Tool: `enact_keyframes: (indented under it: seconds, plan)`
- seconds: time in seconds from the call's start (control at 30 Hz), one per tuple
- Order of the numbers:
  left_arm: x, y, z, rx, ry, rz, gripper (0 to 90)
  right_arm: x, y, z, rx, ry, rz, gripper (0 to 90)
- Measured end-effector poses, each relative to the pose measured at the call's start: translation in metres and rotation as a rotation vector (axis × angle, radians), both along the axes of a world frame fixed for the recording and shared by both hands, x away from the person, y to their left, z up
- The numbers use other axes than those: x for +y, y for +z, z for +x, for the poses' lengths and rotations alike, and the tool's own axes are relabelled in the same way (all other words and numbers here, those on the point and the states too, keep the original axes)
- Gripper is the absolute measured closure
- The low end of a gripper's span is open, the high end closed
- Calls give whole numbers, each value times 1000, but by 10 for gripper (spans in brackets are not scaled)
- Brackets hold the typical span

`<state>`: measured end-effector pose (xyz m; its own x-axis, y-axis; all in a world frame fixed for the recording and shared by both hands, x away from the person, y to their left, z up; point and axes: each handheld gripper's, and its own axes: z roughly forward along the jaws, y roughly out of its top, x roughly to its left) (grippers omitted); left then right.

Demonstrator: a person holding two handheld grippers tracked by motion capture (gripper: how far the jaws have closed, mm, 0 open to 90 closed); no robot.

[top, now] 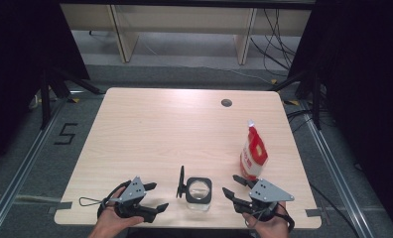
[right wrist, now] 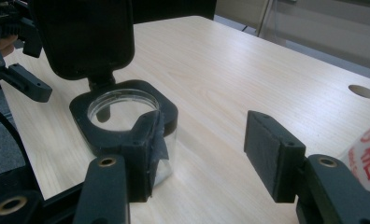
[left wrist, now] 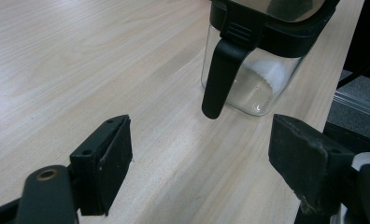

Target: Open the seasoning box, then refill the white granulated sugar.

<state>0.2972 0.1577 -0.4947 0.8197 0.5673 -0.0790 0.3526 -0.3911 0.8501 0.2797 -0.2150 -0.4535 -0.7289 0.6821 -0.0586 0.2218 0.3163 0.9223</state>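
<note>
Both sets of tongs sit at the near edge of the counter (top: 150, 124), each held in one hand, with the glass jar (top: 198, 196) standing between them. Left tongs (top: 154, 197) have their jaws apart with nothing between them; in the left gripper view only bare wood lies between the pads, and the jar stands just beyond, cut off at the top of the picture. Right tongs (top: 232, 186) likewise stand with jaws apart and grip nothing; in the right gripper view one black jaw overlaps the jar's near corner, and whether it touches the glass cannot be told. The jar's black lid (right wrist: 87, 37) is hinged up and stands upright, its upper part cut off by the picture edge. A small amount of white material (left wrist: 272, 74) lies at the jar's bottom; what it is cannot be made out. A red and white pouch (top: 254, 151) stands upright beyond the right tongs, its print too small to read.
</note>
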Motion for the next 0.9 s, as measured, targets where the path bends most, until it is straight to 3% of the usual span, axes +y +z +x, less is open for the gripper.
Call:
enact_keyframes:
  seconds: [0.03, 0.07, 0.13, 0.23, 0.33, 0.37, 0.43, 0.5, 0.6, 0.63, 0.67, 0.7, 0.73, 0.9]
  plan:
    - [0, 0, 0, -1, 2, 10, 213, -2, -1, 1, -15, 15, -6, 473]
    - [-2, -1, -1, 14, 13, -12, 213, -3, -1, 0, -22, 1, -8, 473]
    - [-1, -1, 0, -1, -2, 9, 214, -7, -1, -2, -14, -4, -13, 473]
    - [-2, -1, 1, 4, -2, -5, 214, -14, -3, -5, -5, -20, -11, 472]
    - [-1, -1, 1, 6, -6, 22, 214, -21, -5, -7, -12, -37, -22, 471]
    - [-1, 0, 0, 0, -8, 44, 213, -23, -6, -9, 14, -41, -13, 470]
    - [-3, -1, 0, 13, -6, 17, 214, -28, -7, -11, 1, -64, -17, 465]
    - [-3, -2, -1, 13, -4, 30, 213, -33, -9, -14, 28, -75, -12, 454]
    - [-4, -3, -2, 15, -12, 25, 214, -39, -11, -16, 39, -110, -7, 442]
    - [-4, -3, -2, 9, -17, 39, 214, -40, -11, -20, 71, -150, 0, 432]
    - [-5, -3, -2, 18, -18, 31, 213, -44, -12, -18, 39, -146, -10, 427]
    - [-4, -3, -2, 5, -22, 50, 213, -46, -11, -18, 30, -160, -23, 423]
    - [-5, -3, -2, 12, -26, 36, 213, -47, -11, -20, 63, -172, -14, 420]
    - [-6, -2, -3, 2, -11, 38, 214, -54, -13, -16, 57, -246, -16, 372]
